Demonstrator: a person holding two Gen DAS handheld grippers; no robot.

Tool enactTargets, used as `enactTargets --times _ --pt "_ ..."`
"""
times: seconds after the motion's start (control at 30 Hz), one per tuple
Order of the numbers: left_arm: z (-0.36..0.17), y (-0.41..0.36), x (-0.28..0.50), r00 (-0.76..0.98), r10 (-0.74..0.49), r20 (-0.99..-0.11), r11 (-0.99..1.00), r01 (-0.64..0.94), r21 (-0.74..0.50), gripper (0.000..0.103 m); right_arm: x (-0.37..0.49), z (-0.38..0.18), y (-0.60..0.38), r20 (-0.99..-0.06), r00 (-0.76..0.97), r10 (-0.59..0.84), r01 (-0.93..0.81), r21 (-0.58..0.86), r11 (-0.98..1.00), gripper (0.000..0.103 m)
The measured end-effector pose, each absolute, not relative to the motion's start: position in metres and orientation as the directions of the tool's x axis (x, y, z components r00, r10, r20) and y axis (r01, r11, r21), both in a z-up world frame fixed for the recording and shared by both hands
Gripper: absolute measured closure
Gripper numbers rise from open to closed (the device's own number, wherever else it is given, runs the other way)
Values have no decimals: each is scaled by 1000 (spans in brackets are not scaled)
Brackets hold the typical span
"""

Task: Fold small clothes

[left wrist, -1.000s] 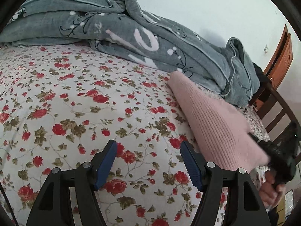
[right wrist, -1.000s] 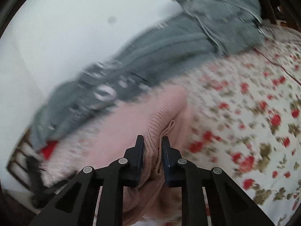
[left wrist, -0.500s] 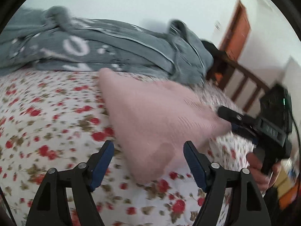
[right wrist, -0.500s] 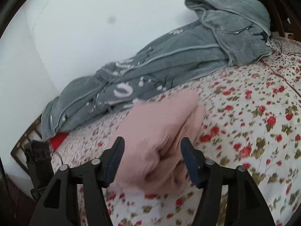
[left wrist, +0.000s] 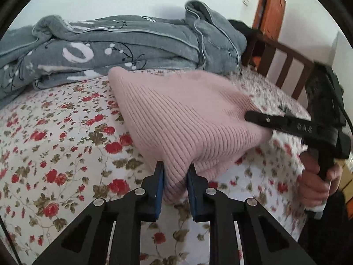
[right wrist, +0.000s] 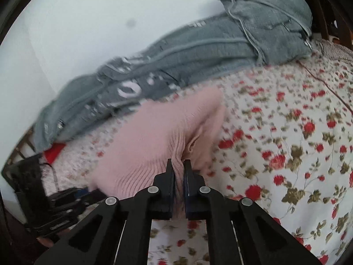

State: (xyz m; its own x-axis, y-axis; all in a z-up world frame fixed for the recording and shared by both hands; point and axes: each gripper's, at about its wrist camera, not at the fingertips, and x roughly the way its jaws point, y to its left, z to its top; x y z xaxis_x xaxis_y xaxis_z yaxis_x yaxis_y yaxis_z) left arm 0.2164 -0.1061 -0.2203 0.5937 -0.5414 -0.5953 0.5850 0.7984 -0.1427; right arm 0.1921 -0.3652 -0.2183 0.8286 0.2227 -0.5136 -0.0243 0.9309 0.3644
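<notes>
A: What do we have, biggest first?

B: We see one bed with a flowered sheet [left wrist: 55, 150], and one grey quilt [left wrist: 123, 48] heaped along its wall side. A wooden rail [left wrist: 286, 66] stands at the bed's end.

A: And the garment?

B: We count one pink ribbed sweater [left wrist: 176, 121], lying on the sheet just in front of the quilt. In the left wrist view its long axis runs from the far corner by the quilt towards us, ribs along it.

A: The tools?

B: Two. Our left gripper [left wrist: 175, 176] has its fingers clamped on the sweater's near corner. Our right gripper [right wrist: 179, 172] pinches a bunched edge, fingers nearly together on the knit.
</notes>
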Motion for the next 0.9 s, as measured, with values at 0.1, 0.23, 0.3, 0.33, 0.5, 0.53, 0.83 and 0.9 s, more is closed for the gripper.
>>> enactTargets --times 0.1,0.23,0.3,0.33,0.5,0.53,0.83,0.9 --pt "-219 -101 214 574 -557 -601 784 602 -152 80 188 -216 -363 -507 839 199 -28 326 945 97" --pt "-211 -84 216 538 -623 -567 752 611 -247 73 190 -217 -362 -518 834 191 -23 313 949 89" --pt "-205 -78 218 548 -648 -529 742 610 -278 62 189 -217 -360 -516 832 203 -45 302 952 86" --pt "-201 -76 218 557 -660 -503 737 608 -294 60 187 -213 -361 -500 842 204 -51 303 952 85" --pt "-191 -84 237 640 -635 -433 772 514 -373 61 183 -199 -368 -405 889 213 -58 363 930 83" --pt "-193 -87 242 635 -629 -448 777 501 -381 61 184 -198 -367 -398 893 210 -57 364 930 83" --pt "-212 -117 244 597 -549 -585 819 523 -234 52 202 -220 -371 -583 800 141 1 236 972 94" --pt "-210 -107 250 581 -594 -557 798 517 -311 46 194 -210 -377 -532 831 164 -22 263 965 88"
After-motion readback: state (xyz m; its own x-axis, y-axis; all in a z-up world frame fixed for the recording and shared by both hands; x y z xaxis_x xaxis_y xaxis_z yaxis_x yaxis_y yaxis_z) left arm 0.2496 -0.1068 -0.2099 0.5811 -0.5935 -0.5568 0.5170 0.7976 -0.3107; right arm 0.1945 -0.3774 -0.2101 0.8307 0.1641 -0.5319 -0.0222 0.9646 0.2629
